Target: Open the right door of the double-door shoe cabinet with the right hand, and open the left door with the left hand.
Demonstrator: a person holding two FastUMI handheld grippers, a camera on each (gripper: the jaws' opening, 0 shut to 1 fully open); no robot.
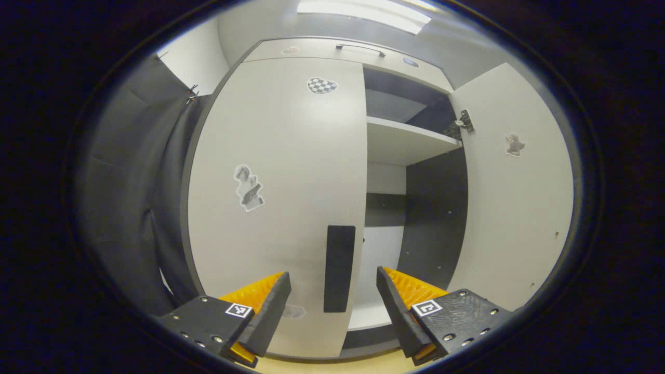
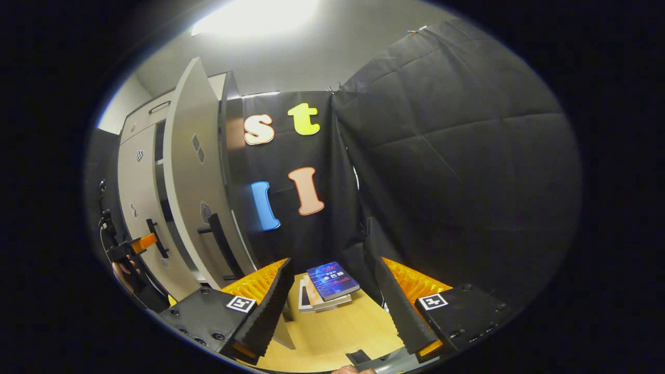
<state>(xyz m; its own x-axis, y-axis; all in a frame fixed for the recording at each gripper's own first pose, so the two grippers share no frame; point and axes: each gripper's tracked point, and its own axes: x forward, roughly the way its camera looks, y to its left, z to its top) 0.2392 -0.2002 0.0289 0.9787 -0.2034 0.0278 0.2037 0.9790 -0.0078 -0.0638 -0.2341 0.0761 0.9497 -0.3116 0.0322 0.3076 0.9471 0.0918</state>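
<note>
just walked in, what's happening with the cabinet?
A person is opening a double-door shoe cabinet with a pair of tongs in each hand. The right door already stands swung open, showing the shelf inside. The left door is shut. The left tongs are open and lined up on its dark handle, not yet gripping. The right tongs are open, holding nothing, pointed past the cabinet toward some books on the floor.
</note>
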